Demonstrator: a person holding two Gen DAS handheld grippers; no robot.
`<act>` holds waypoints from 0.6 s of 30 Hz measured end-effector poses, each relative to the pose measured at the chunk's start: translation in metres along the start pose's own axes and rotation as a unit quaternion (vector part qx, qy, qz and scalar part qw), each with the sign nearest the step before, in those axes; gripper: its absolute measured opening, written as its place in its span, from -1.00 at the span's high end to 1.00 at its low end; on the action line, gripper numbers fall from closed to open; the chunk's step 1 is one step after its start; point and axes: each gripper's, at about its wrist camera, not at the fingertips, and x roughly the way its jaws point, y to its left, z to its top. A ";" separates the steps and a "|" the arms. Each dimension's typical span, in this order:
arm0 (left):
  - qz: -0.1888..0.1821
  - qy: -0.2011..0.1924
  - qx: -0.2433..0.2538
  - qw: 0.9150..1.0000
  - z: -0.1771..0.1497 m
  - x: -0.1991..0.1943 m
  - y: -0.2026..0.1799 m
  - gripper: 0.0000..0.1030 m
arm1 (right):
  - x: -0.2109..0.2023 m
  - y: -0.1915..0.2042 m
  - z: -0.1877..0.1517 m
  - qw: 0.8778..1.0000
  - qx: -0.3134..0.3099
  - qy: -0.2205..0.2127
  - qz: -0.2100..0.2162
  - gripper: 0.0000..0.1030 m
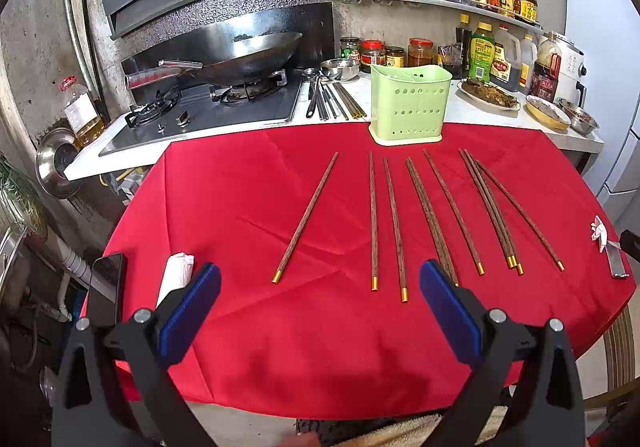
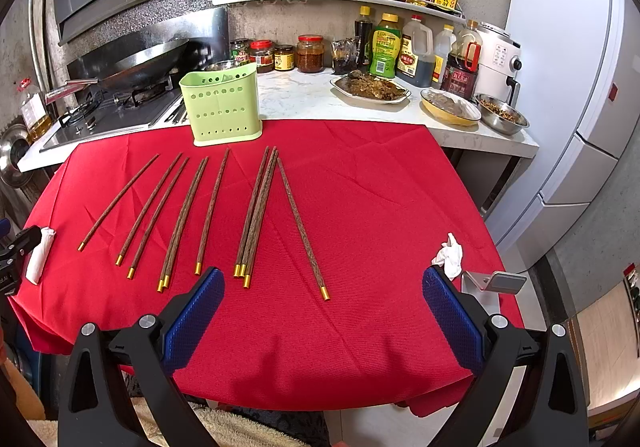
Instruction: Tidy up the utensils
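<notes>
Several brown wooden chopsticks point(image 1: 374, 219) with gold ends lie fanned out on the red tablecloth point(image 1: 248, 207), gold ends toward me; in the right wrist view the chopsticks point(image 2: 256, 215) spread across the cloth's left half. A pale green perforated utensil holder point(image 1: 410, 103) stands upright at the cloth's far edge, and in the right wrist view this holder point(image 2: 222, 105) sits at the back left. My left gripper point(image 1: 320, 287) hovers open near the front edge, short of the gold ends. My right gripper point(image 2: 324, 295) is open too, with the rightmost chopstick's gold end between its fingers' line.
Behind the cloth runs a white counter point(image 2: 304, 95) with a wok point(image 1: 248, 55) on a gas stove, metal utensils point(image 1: 332, 99), sauce bottles and food dishes point(image 2: 370, 87). A phone point(image 1: 106, 287), rolled tissue point(image 1: 176, 275), crumpled tissue point(image 2: 450, 255) and a metal bracket point(image 2: 494, 281) lie on the cloth's edges.
</notes>
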 end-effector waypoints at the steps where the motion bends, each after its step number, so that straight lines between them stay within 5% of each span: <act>1: 0.000 0.000 0.000 1.000 0.000 0.000 0.000 -0.88 | 0.000 0.000 0.000 1.000 0.000 0.000 0.000 -0.89; 18: 0.002 0.022 -0.022 1.000 -0.009 0.042 0.024 -0.88 | 0.044 -0.011 -0.006 1.000 0.018 0.015 0.006 -0.89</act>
